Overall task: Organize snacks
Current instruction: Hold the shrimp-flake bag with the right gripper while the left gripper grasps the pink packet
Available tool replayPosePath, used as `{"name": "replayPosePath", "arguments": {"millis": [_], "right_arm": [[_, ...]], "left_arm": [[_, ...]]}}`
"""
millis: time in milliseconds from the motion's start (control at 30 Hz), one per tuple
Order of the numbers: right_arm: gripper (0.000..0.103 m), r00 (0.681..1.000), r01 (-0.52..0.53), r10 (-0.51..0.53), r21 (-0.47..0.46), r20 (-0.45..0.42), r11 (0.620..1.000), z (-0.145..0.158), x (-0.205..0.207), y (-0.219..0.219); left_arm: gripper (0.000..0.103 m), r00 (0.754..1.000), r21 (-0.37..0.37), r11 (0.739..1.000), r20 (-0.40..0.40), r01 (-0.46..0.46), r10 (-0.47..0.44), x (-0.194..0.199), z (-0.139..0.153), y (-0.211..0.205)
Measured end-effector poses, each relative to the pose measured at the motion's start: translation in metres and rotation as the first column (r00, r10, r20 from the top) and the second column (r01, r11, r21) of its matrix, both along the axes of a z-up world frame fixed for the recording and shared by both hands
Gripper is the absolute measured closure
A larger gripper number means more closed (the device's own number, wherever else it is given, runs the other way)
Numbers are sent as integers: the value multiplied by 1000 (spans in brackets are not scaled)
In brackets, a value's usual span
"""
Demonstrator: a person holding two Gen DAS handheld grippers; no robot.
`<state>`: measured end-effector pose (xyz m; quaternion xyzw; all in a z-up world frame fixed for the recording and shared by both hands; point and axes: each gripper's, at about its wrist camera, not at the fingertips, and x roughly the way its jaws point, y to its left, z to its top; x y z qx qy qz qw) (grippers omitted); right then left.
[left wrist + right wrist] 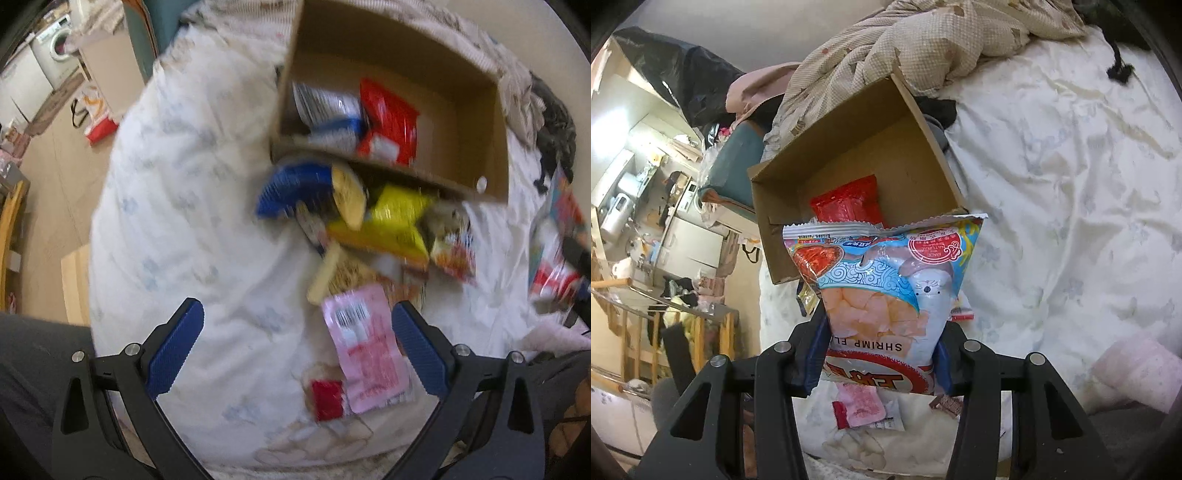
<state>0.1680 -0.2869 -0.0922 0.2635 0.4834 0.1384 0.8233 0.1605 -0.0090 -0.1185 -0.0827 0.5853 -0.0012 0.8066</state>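
Note:
A cardboard box (pixel 495 122) lies on the white bed and holds a red packet (pixel 391 122) and a blue-and-white packet (pixel 328 114). A pile of snacks lies in front of it: a blue pack (pixel 291 184), a yellow bag (pixel 395 221) and a pink packet (pixel 365 350). My left gripper (pixel 295 347) is open above the bed, and the pink packet lies between its fingers, close to the right one. My right gripper (pixel 879 354) is shut on a shrimp chips bag (pixel 886 280), held up in front of the box (pixel 923 155), where a red packet (pixel 849 203) shows.
A beige checked blanket (pixel 923 40) is bunched behind the box. A dark garment (pixel 554 122) lies at the bed's right side. Small pink and red packets (pixel 860 406) lie on the bed under the right gripper. The floor and furniture (pixel 55 122) are to the left of the bed.

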Motion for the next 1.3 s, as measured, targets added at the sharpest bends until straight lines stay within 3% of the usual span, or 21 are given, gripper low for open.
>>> {"name": "replayPosePath", "arguments": {"millis": [233, 433, 667, 767, 833, 933, 1000, 1167, 1300], "right_arm": [[53, 1000, 22, -22, -2, 4, 1000, -2, -2, -5], [53, 1000, 25, -24, 17, -7, 1000, -4, -1, -7], [53, 1000, 7, -6, 34, -19, 999, -6, 2, -5], [53, 1000, 1, 0, 40, -18, 999, -5, 1, -5], [53, 1000, -3, 4, 45, -17, 999, -5, 1, -4], [53, 1000, -11, 12, 64, -17, 998, -6, 2, -2], [53, 1000, -15, 16, 75, -14, 997, -5, 4, -2], [53, 1000, -14, 15, 74, -13, 997, -4, 5, -1], [53, 1000, -8, 10, 72, -22, 997, -5, 6, 0]], "left_arm": [[2, 980, -16, 990, -144, -137, 133, -13, -41, -16], [2, 991, 57, 997, -119, -49, 55, -25, -45, -56], [2, 986, 129, 990, -150, -47, 67, -22, -62, -70], [3, 987, 115, 992, -143, -51, 67, -23, -65, -69], [9, 989, 97, 994, -133, -51, 64, -21, -60, -65], [27, 988, 39, 998, -145, -51, 56, -23, -61, -61], [40, 990, 48, 998, -137, -31, 37, -24, -60, -63], [42, 991, 61, 998, -130, -9, 17, -27, -58, -64], [36, 986, 61, 998, -165, -27, 37, -23, -61, -66]]}}
